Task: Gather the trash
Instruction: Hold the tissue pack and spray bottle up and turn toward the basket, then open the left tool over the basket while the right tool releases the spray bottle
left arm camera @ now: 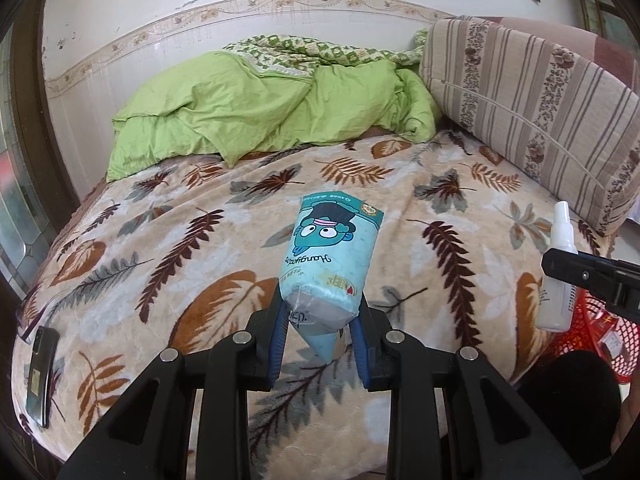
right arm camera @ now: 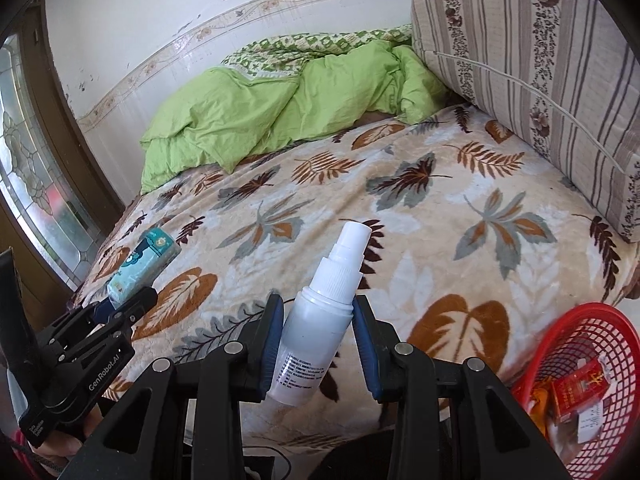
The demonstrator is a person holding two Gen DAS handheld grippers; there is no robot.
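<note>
The bed (left arm camera: 168, 240) fills most of both views, with its leaf blanket spread out under and ahead of both tongs; a green quilt (left arm camera: 248, 112) is bunched up far ahead, and a big striped cushion (right arm camera: 540, 80) leans ahead and to the right; a red basket (right arm camera: 592, 380) sits low at the right of the right tongs, off the bed's edge, with a red box and some wrappers already in it.

The left tongs (left arm camera: 322, 330) are pinching a blue tissue pack (left arm camera: 336, 248) by its near end, so most of the pack sticks out ahead; the right tongs (right arm camera: 318, 338) are pinching a white spray bottle (right arm camera: 316, 320) around its body, tilted, with the nozzle pointing up and ahead; both things are held up off the blanket.

The pack is soft and held only at one end, so it could droop or slide out if it swings fast; the bottle is smooth and round, so it could twist and slip between the pads; either one could miss the basket and land on the floor.

There is lots of open room over the blanket; the tight spots are the cushion and the basket rim; a dark phone (left arm camera: 40, 376) lies far left of the left tongs, near the bed's edge, and it is not trash.
</note>
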